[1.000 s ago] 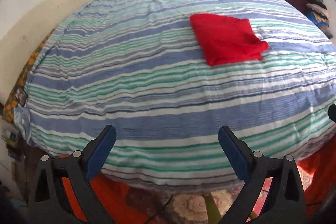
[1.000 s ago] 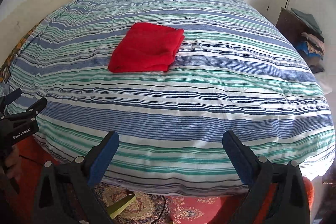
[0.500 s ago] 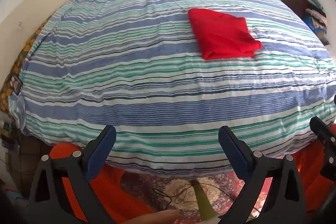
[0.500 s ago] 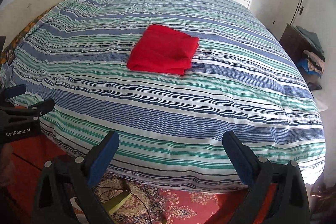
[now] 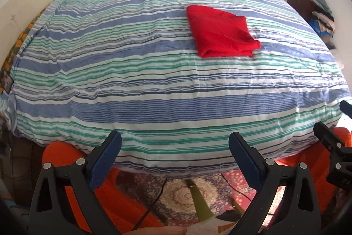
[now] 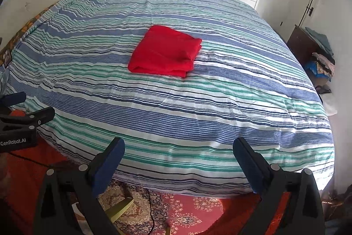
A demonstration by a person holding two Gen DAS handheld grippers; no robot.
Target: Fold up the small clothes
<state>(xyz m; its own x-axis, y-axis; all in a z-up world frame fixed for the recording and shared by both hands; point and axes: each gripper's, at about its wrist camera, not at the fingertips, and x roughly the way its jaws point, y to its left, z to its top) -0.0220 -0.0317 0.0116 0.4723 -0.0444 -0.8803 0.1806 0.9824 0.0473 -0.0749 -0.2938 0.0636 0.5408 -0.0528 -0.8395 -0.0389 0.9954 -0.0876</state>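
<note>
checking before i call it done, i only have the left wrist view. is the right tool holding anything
Observer: No. The right tool is open, with nothing between its fingers.
Operator: where is it
Observer: It is short of the near edge of the bed, above the patterned rug.
Operator: can you see my tool from there
Observer: Yes. The left tool shows side-on at the right view's left edge, beside the bed's corner, with GenRobot.AI printed on its body.
</note>
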